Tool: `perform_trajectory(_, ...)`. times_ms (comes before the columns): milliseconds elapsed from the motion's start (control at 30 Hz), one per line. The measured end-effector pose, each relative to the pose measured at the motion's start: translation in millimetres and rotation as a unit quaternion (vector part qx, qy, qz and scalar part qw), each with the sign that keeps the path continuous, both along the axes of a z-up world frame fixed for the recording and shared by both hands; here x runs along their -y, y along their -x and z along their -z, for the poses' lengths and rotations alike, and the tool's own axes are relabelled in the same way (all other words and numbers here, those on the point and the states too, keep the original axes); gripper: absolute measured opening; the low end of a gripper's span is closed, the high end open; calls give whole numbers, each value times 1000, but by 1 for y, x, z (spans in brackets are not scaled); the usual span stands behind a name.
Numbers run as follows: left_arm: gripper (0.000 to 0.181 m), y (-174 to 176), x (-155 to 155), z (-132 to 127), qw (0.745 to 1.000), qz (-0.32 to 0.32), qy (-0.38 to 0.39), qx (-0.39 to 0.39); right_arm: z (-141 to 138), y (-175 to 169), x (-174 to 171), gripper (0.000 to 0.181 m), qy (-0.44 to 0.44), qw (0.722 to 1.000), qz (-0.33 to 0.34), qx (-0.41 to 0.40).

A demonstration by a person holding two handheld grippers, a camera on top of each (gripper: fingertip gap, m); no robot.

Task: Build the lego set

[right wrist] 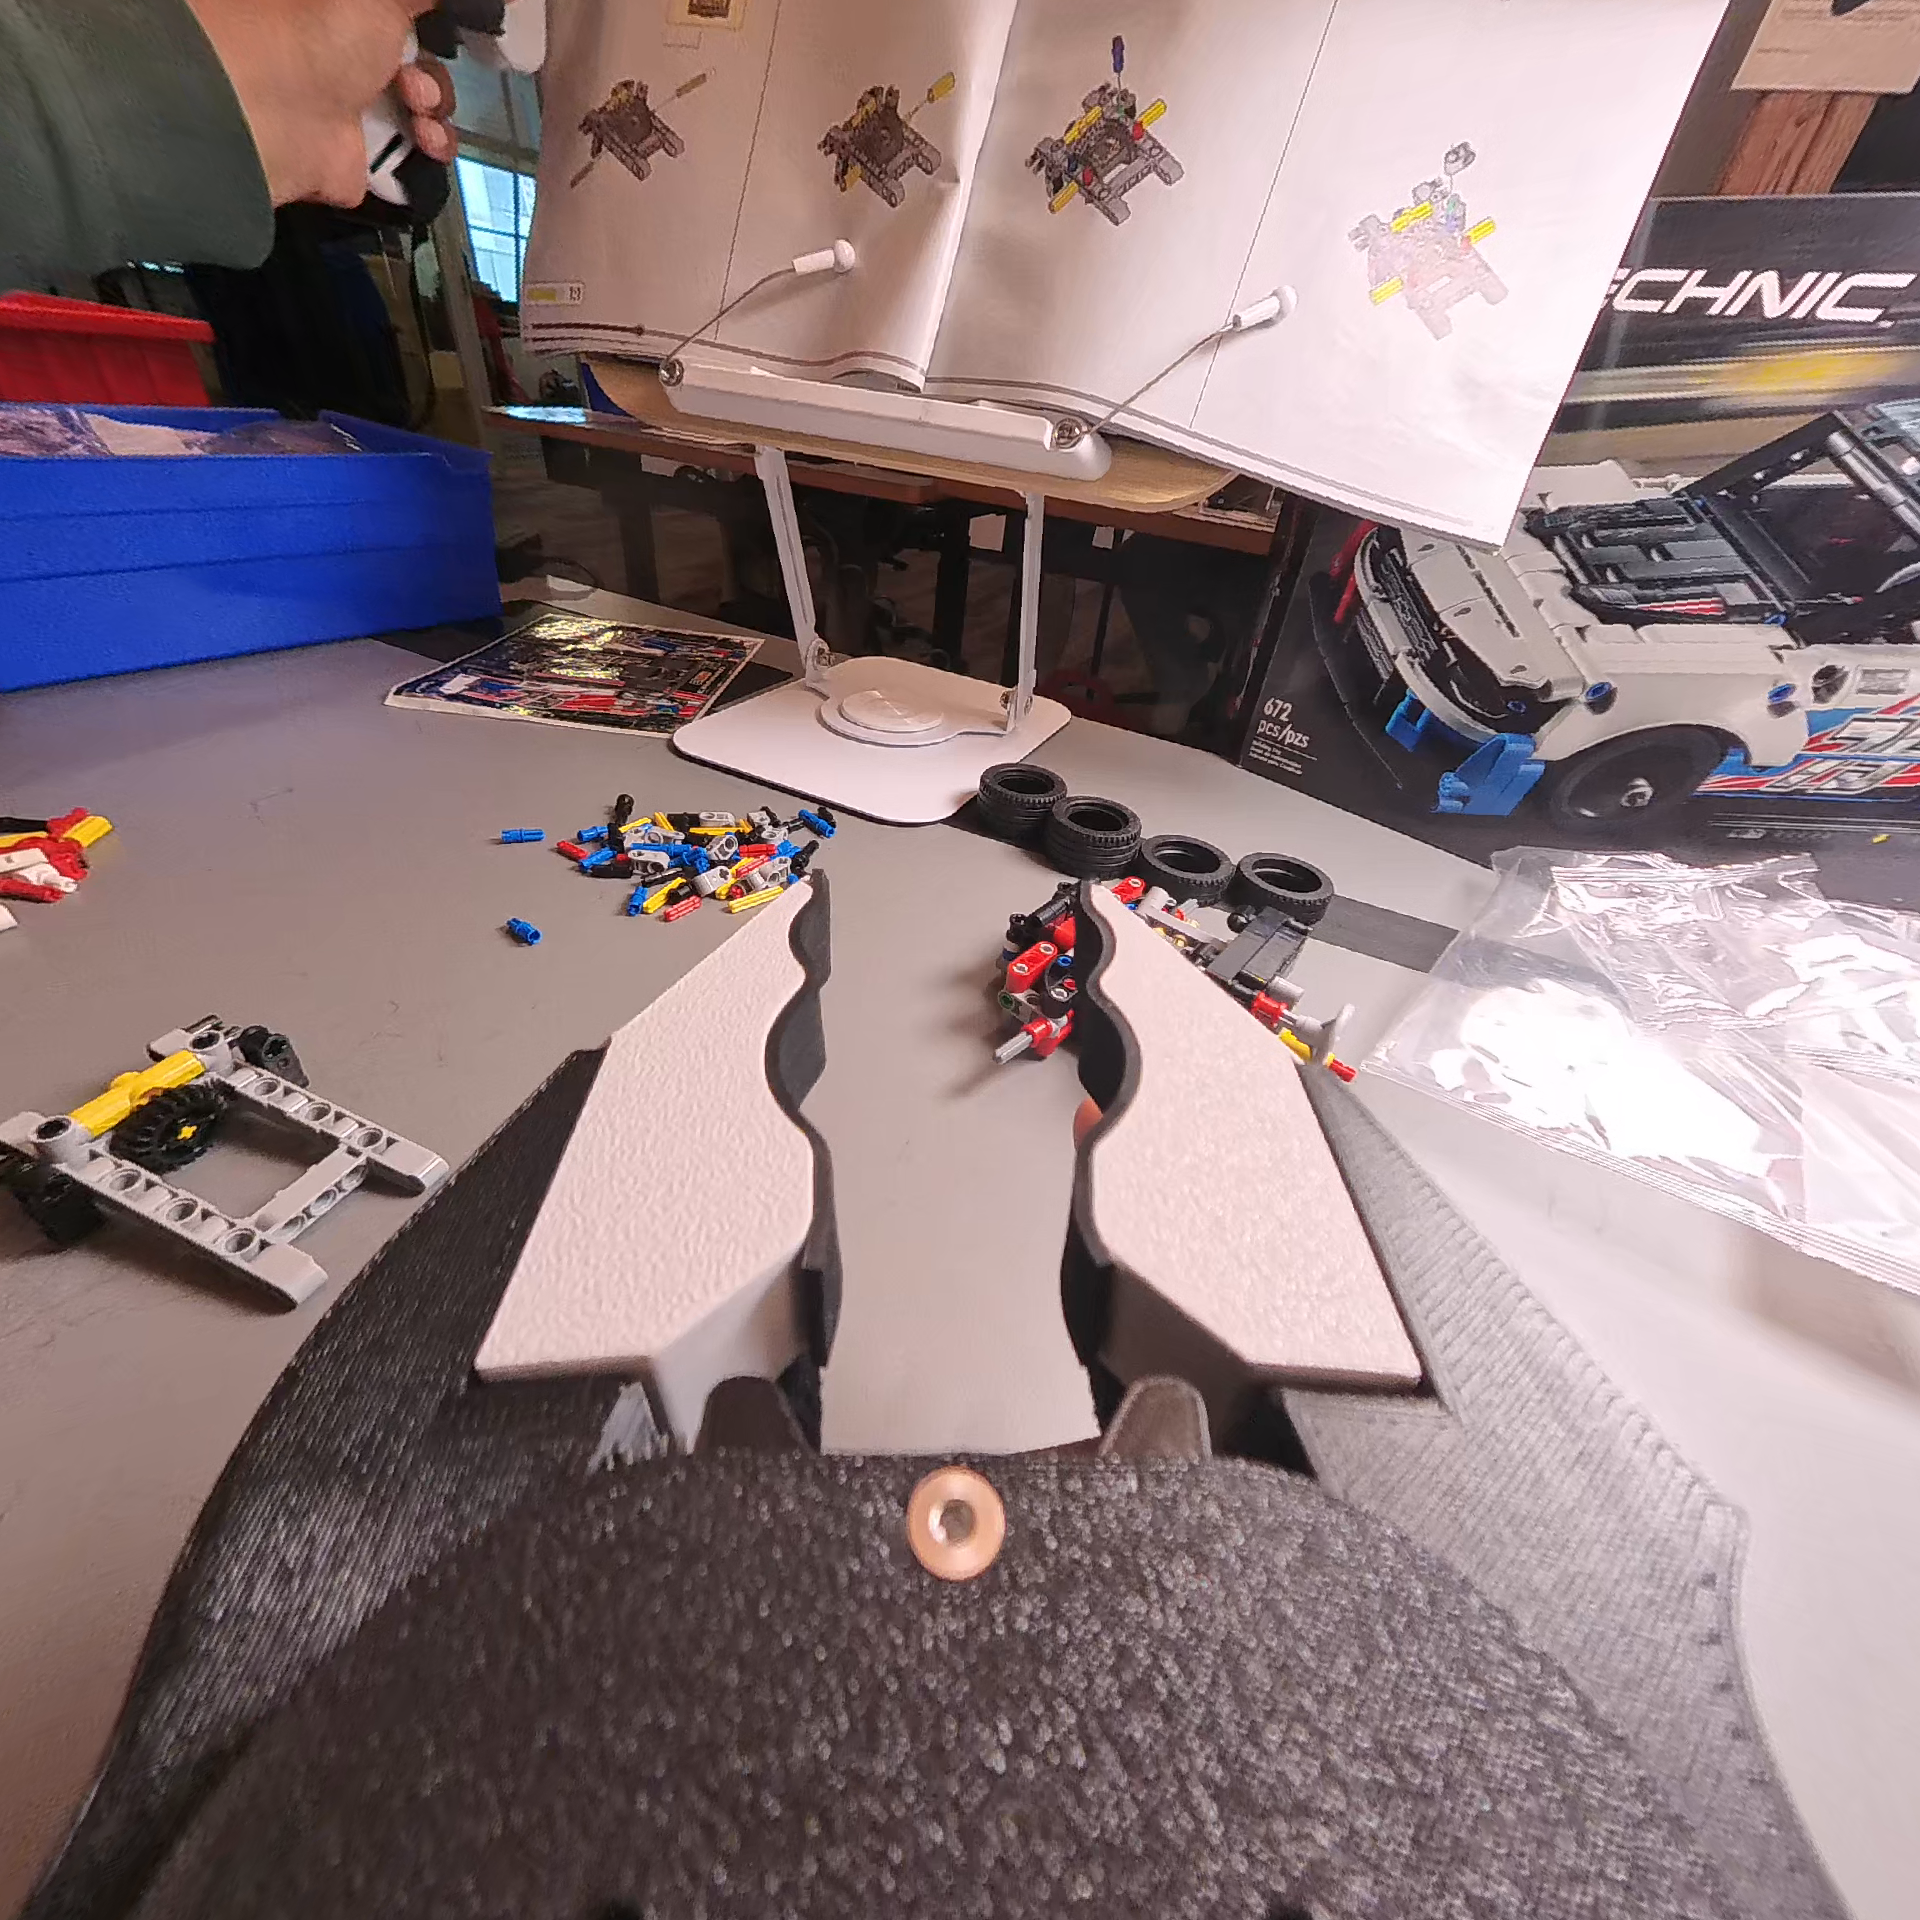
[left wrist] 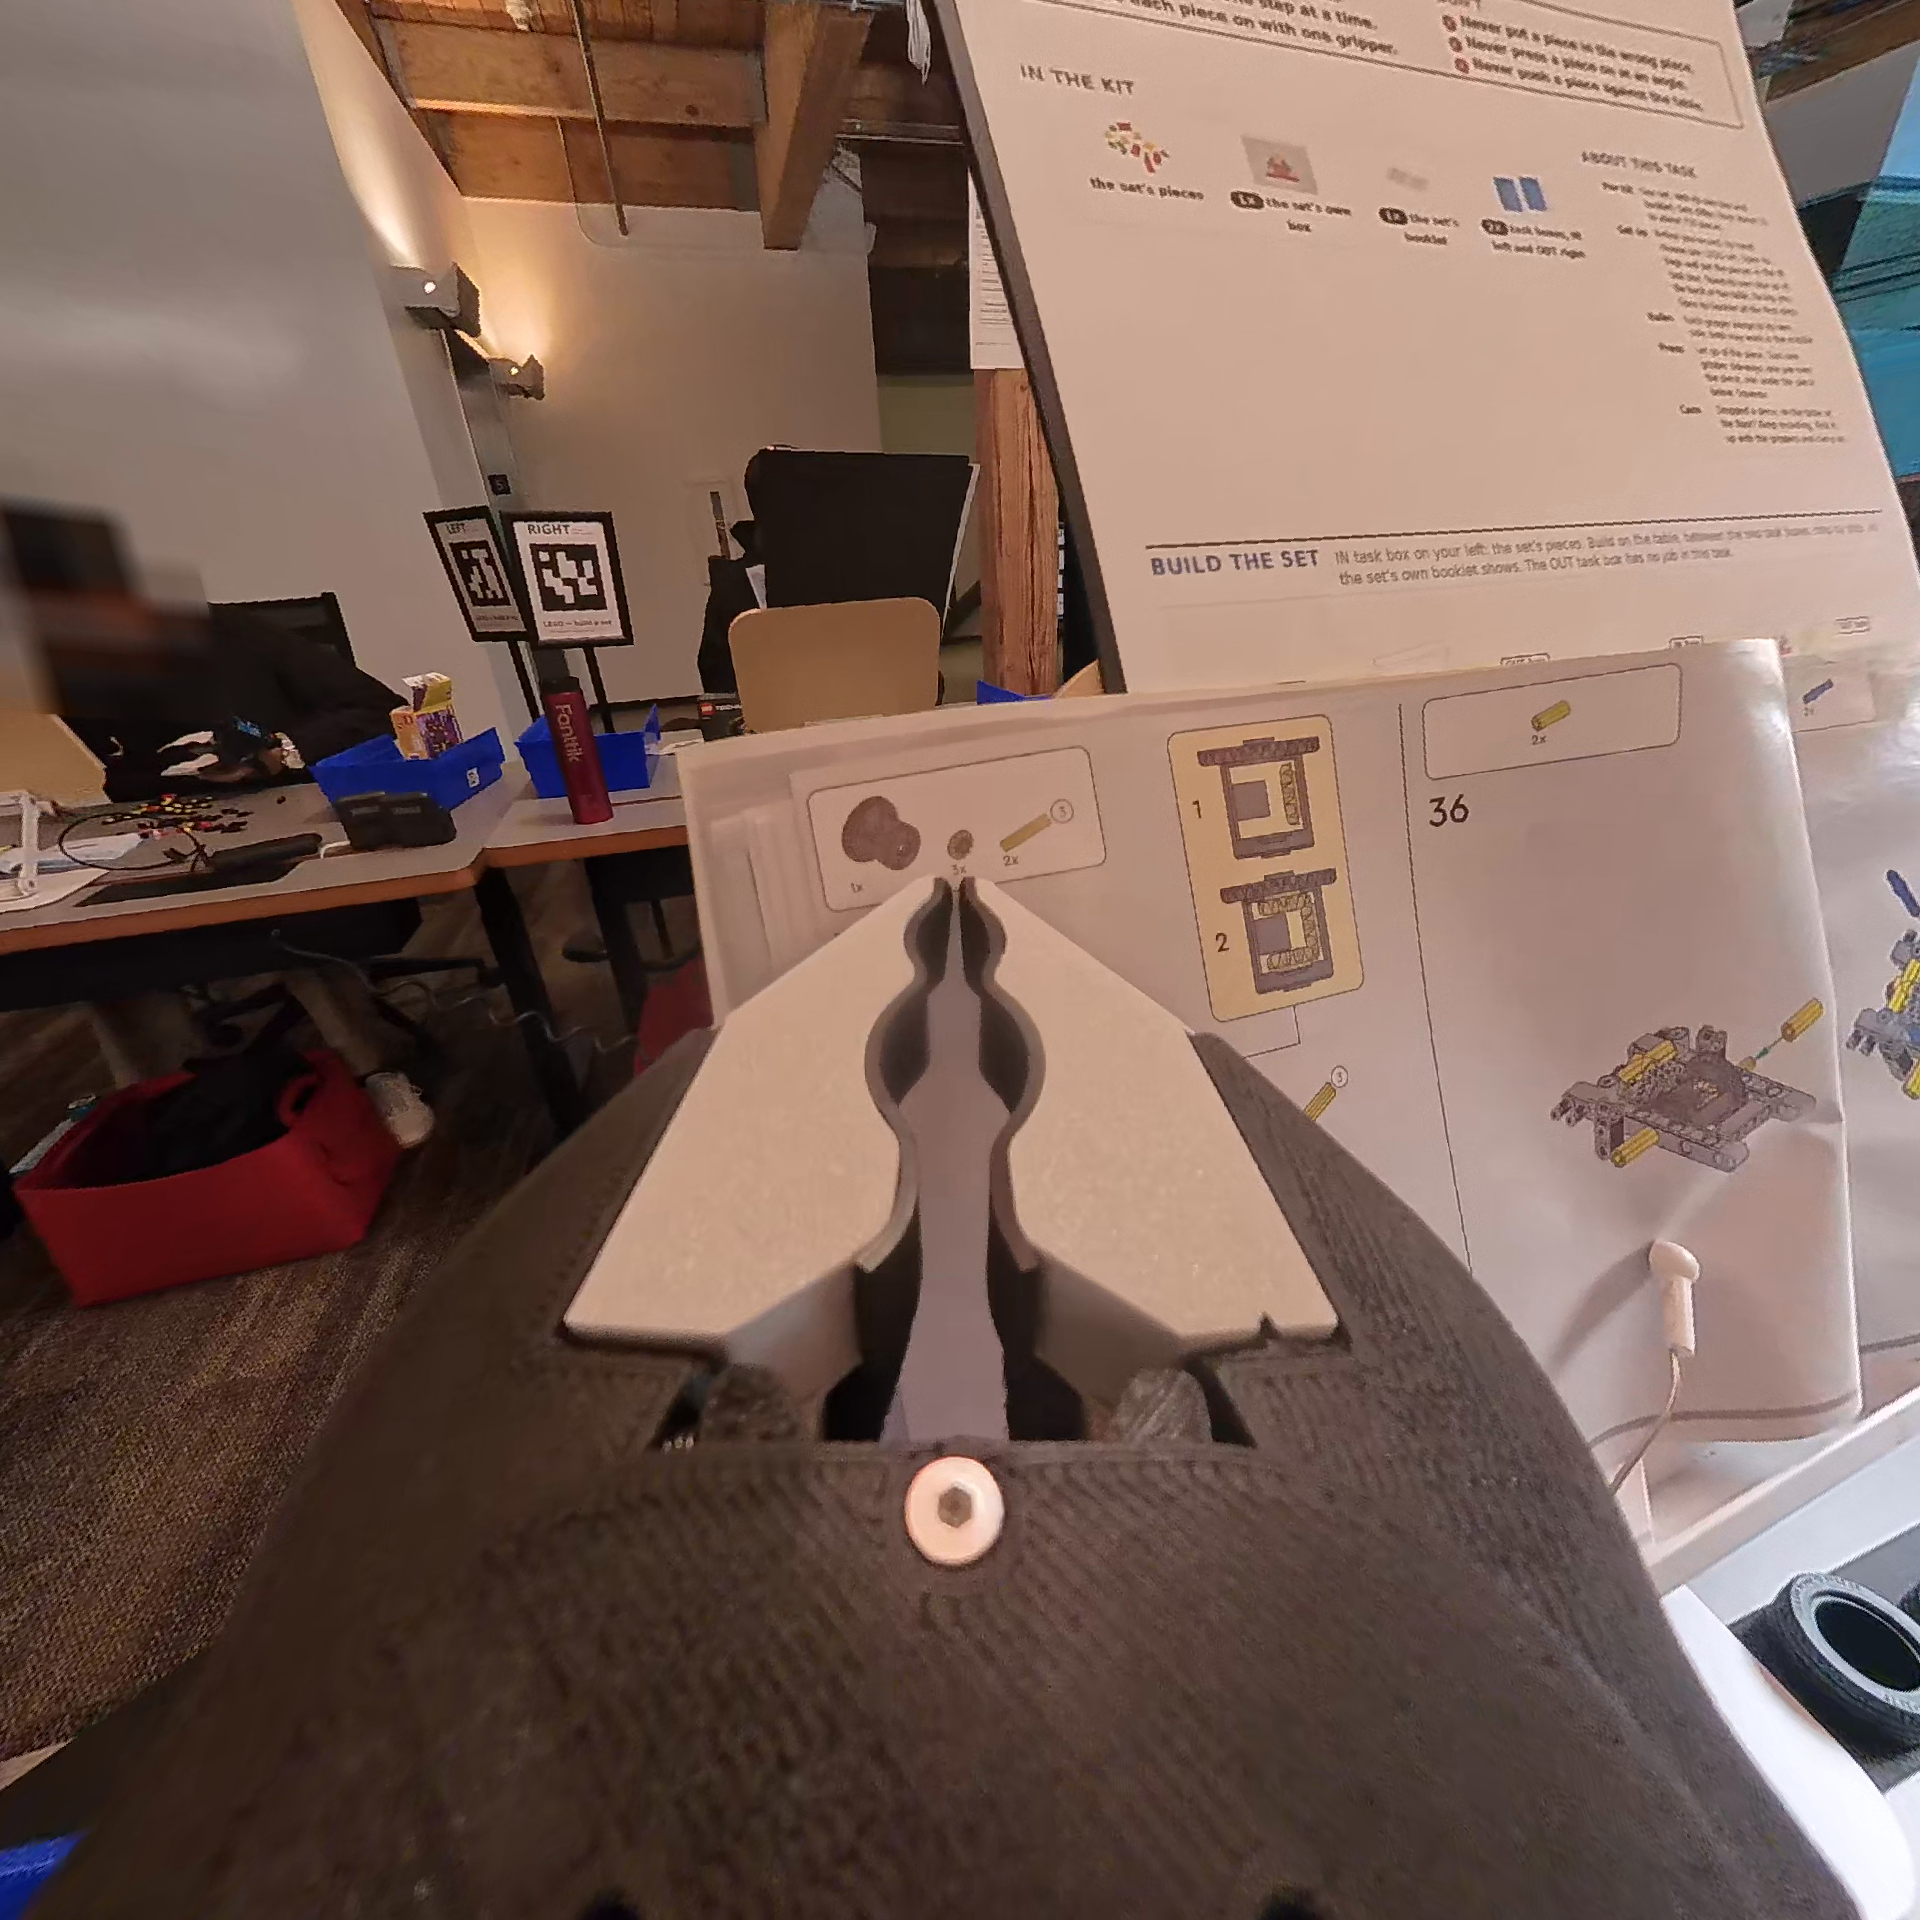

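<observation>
L gripper [left wrist: 958, 885] is raised off the table, aimed at the instruction booklet [left wrist: 1558, 987]. Jaws pinched together at the tips, nothing visible between them, so clenched empty. Prob held up just to check the page. Booklet is propped on a white stand [right wrist: 883, 727] at the far side of the table, pages pinned by two wire clips w/ white tips [right wrist: 826, 257], which keeps it open and upright for reading.

R gripper [right wrist: 951, 899] sits low over the grey table [right wrist: 364, 935], jaws released w/ a wide gap, bare tabletop between them, holding nothing. It points toward the loose pcs, looks ready to pick.

Task stuff: partly built grey frame [right wrist: 223, 1153] w/ yellow axle bits and a black gear lies flat near-left of R gripper, apart from it. Pile of small pins [right wrist: 696, 857], blue/red/yellow/grey, lies mid-table just beyond the L finger tip. Second sub-assembly [right wrist: 1049, 982] w/ red and black parts sits just beside the R finger, partly hidden behind it. Four black tires [right wrist: 1153, 847] in a row farther off, by the stand base. Sticker sheet [right wrist: 582, 675] flat, far-left of the stand. Blue bin [right wrist: 239, 540] far left, set's box [right wrist: 1662, 644] upright far right, empty clear bag [right wrist: 1662, 1039] on the right.

A hand [right wrist: 332, 104] in a green sleeve shows top-left in the R view, gripping the other tool.

Judgement: build is early, next pc not yet chosen.
</observation>
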State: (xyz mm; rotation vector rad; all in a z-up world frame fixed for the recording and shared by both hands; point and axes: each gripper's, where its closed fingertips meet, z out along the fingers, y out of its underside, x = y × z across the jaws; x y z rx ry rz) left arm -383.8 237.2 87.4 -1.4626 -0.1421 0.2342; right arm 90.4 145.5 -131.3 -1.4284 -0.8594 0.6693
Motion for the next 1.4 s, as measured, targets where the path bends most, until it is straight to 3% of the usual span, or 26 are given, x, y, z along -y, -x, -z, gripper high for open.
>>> perform_trajectory(1033, 2, -15, -4, 1, 999, 12, 16, -30, 1, 2, 2, 46, 0, 1000, -6, 5)
perform_trajectory(1267, 11, -55, 40, -14, 991, 74, 49, -101, -1, 3, 6, 46, 1, 1000, -15, 0)
perform_trajectory(1400, 12, -95, 86, 7, 965, 150, 138, -164, -1, 6, 10, 46, 2, 1000, -23, -1)
